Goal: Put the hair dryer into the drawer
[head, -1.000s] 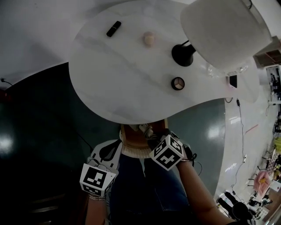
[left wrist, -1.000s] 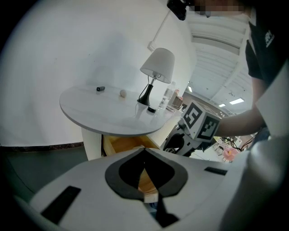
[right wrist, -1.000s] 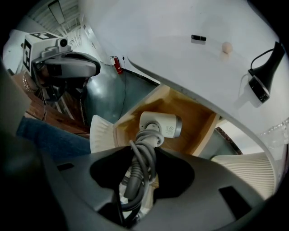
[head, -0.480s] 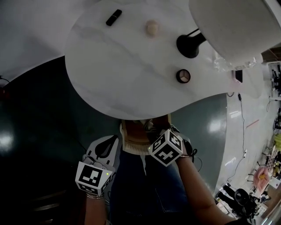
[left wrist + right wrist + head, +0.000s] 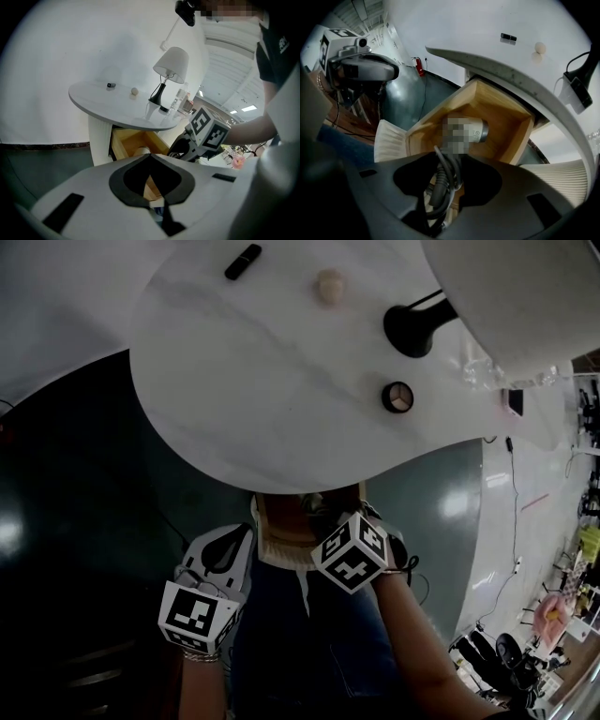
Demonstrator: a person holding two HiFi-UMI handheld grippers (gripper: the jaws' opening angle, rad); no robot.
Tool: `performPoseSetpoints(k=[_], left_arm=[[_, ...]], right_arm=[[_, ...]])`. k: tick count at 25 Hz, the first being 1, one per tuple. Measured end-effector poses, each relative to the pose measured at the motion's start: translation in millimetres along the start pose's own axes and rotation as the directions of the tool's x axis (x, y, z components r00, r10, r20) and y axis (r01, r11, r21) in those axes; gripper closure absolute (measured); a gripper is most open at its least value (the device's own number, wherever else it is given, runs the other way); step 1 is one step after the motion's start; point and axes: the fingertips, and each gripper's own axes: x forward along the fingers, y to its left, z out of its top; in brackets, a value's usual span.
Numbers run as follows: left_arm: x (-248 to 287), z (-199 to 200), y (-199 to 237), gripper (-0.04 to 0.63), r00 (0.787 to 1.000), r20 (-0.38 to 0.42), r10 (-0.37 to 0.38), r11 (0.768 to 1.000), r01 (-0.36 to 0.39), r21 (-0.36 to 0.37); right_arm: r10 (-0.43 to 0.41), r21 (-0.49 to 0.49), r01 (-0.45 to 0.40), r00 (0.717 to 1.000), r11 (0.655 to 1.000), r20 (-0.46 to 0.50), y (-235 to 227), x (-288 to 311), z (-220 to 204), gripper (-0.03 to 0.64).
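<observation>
Hair dryer, inside open wooden drawer

The drawer stands open under the near edge of the table, with the hair dryer inside it, its cord running up between the jaws of the right gripper above, the left gripper beside the drawer's left, and the lamp on the table's right.
</observation>
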Motion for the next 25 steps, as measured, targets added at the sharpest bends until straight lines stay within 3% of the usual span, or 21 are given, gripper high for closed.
performPoseSetpoints(k=[14, 25], left_arm=[[25, -3, -20, 0.580, 0.999, -0.019, -0.038, 0.998, 0.039, 0.047], [30, -3, -23, 0.580, 0.999, -0.022, -0.035, 0.996, 0.037, 0.082]], right_arm=[[-0.048, -0.004, 0.048, 0.999, 0.999, -0.018, -7, 11, -3, 0.434], [-0.126, -0.117, 0.118, 0.990, 0.986, -0.068, -16, 24, -1, 0.426]])
